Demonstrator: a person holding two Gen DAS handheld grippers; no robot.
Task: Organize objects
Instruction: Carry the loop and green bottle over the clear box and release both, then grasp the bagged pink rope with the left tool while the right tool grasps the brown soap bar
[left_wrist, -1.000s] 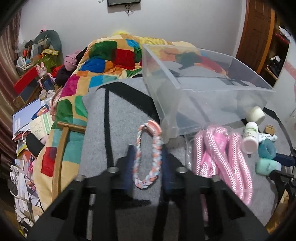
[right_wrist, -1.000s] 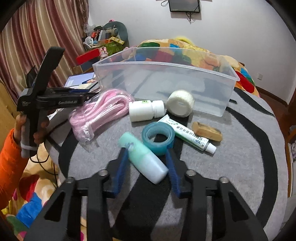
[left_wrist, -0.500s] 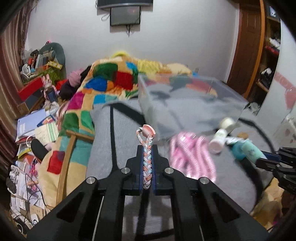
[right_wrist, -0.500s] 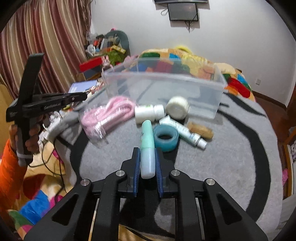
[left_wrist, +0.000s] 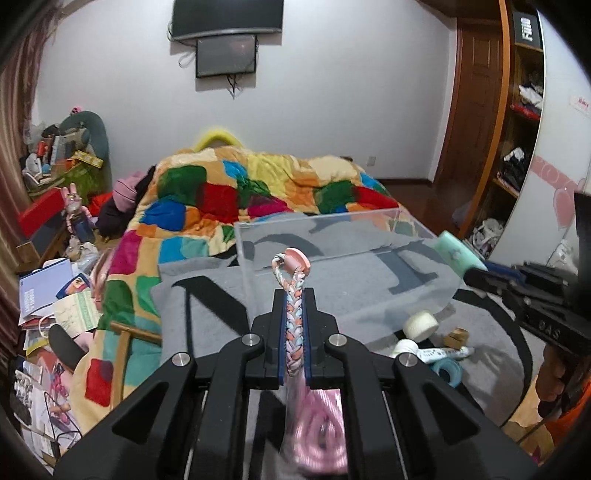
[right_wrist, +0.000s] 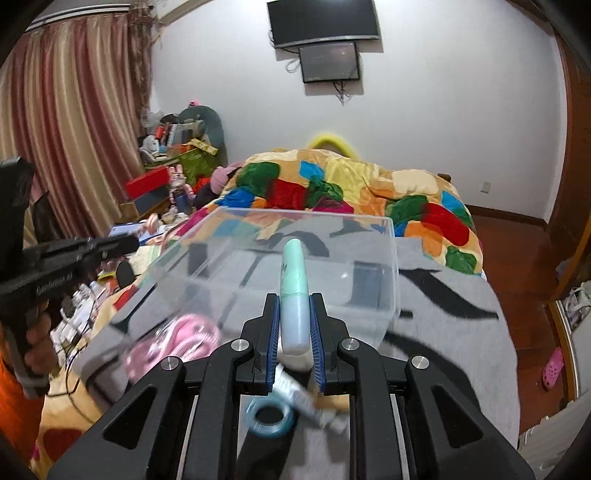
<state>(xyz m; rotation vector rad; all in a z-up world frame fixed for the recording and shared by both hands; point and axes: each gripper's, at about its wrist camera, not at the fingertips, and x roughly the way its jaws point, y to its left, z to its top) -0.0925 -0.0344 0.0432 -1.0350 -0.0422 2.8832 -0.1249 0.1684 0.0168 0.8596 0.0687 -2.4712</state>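
Observation:
My left gripper (left_wrist: 294, 295) is shut on a braided pastel rope ring (left_wrist: 293, 295) and holds it up in front of the clear plastic bin (left_wrist: 332, 236). My right gripper (right_wrist: 294, 299) is shut on a mint-green bottle (right_wrist: 293, 288), lifted near the bin (right_wrist: 391, 258); the bottle also shows in the left wrist view (left_wrist: 456, 253). On the grey blanket lie a pink rope bundle (left_wrist: 321, 428), a white tape roll (left_wrist: 421, 325), a white bottle (left_wrist: 404, 347), a blue tape roll (right_wrist: 269, 415) and a tube (right_wrist: 306, 398).
A small tan block (left_wrist: 456, 336) lies by the white roll. A patchwork quilt (left_wrist: 258, 192) covers the bed behind the bin. Cluttered books and boxes (left_wrist: 48, 288) lie on the floor at the left. A wardrobe (left_wrist: 517, 129) stands at the right.
Both grippers closed on their objects and lifted them: the left took the rope ring, the right the mint bottle. Both have risen and moved toward the bin.

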